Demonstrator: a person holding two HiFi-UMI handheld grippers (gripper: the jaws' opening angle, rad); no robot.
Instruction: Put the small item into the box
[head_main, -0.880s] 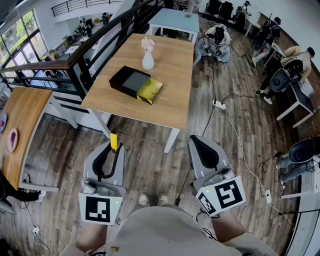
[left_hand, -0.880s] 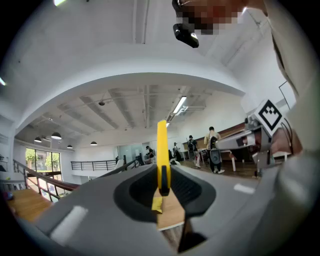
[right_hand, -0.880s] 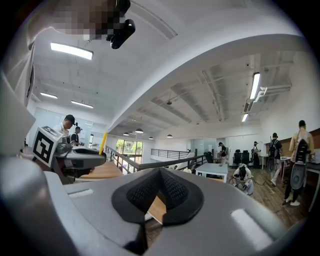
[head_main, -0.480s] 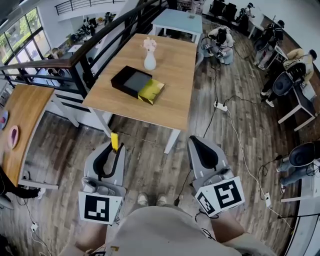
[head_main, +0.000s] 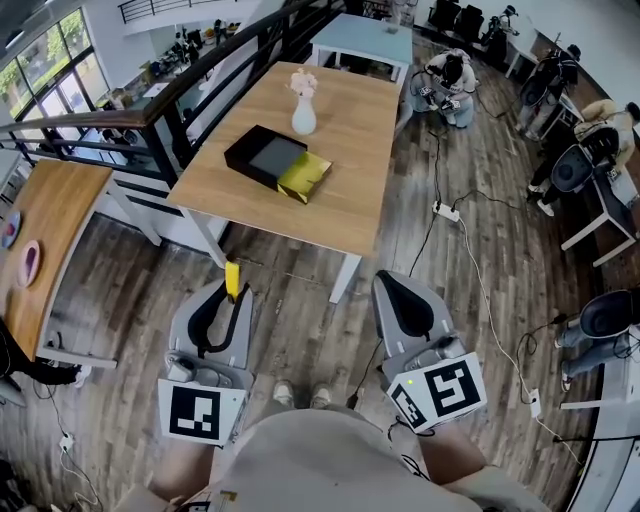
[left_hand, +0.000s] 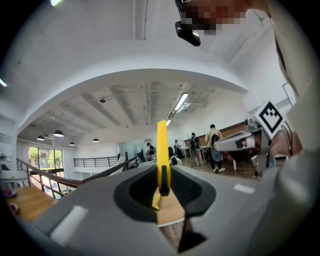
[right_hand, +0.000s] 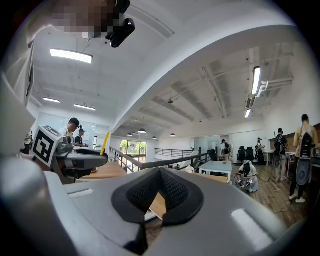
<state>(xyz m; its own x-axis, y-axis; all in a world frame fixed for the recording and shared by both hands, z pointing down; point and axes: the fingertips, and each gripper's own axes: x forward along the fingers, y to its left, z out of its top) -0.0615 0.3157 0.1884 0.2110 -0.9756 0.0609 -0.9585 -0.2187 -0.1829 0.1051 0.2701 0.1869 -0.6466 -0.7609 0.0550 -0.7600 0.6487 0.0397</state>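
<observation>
Jaws of the left gripper (left_hand: 163, 181) stand narrowly parted, clenched on the thin yellow small item (left_hand: 162, 147). Its long axis is upright, with the top end rising past the tips. The right gripper (right_hand: 159, 171) is closed and empty. The box (head_main: 272, 163) sits on the table (head_main: 350, 200), well apart.

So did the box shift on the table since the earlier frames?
No. The box keeps the same spot near the vase on the table; only the camera drifted.
</observation>
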